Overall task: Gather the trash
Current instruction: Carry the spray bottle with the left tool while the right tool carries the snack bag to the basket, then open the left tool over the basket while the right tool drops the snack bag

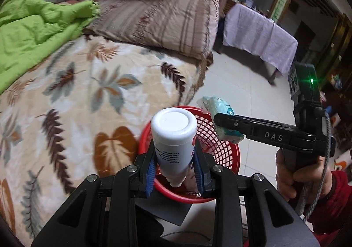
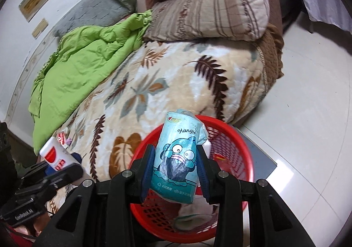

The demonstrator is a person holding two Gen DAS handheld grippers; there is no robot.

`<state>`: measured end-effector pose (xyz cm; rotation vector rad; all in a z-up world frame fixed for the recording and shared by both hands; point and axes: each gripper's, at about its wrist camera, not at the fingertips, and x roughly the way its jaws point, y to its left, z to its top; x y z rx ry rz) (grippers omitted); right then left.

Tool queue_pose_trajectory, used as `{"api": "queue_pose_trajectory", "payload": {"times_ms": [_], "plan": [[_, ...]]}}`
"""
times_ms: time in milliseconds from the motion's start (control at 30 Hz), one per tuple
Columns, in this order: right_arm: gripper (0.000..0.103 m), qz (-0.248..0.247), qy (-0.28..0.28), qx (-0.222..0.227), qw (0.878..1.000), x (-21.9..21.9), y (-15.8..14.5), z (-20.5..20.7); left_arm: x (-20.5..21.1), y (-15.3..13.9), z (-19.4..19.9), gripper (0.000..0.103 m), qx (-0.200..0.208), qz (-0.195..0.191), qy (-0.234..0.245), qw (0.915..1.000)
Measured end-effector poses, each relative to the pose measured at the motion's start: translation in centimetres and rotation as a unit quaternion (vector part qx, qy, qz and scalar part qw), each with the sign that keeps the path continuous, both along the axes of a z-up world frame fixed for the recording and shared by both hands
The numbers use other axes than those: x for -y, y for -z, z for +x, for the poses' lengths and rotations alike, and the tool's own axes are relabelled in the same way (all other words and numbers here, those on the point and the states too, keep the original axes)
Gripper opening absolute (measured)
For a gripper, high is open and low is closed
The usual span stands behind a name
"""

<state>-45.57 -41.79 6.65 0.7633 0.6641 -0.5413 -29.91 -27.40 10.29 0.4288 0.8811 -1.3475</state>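
We hold two pieces of trash above the red basket [image 2: 242,152], which stands on the floor below both grippers: our left gripper [image 1: 175,164] pinches a white bottle [image 1: 173,137] neck-down, and our right gripper [image 2: 176,172] has a blue tissue pack [image 2: 178,159] between its pads, so we judge the carrying done and only the drop left. Some trash already lies in the basket, the leaf-print bed [image 1: 88,93] with its green quilt [image 1: 33,33] lies just beyond it, and nothing blocks the way down
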Motion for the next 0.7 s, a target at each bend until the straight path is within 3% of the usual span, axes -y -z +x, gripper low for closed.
{"api": "queue_pose_trajectory", "payload": {"times_ms": [167, 233, 300, 500, 700], "plan": [[0.047, 0.011, 0.012, 0.003, 1.0, 1.3, 0.8, -1.2, 1.9, 1.1, -0.7, 0.029, -0.003, 0.011, 0.007, 0.9999], [0.053, 0.015, 0.014, 0.003, 1.0, 1.7, 1.0, -1.4, 2.1, 1.1, -0.7, 0.049, 0.002, 0.011, 0.001, 0.9999], [0.053, 0.014, 0.016, -0.002, 1.0, 1.9, 1.0, -1.3, 1.9, 0.7, -0.5, 0.056, 0.006, 0.001, -0.008, 0.9999], [0.053, -0.005, 0.006, 0.006, 1.0, 1.7, -0.3, -0.3, 0.2, -0.1, 0.7, 0.056, 0.023, -0.006, -0.037, 0.999], [0.053, -0.023, -0.039, 0.01, 0.999, -0.2, -1.7, 3.6, -3.4, -1.4, 4.2, 0.056, 0.032, -0.021, -0.098, 0.9945]]}}
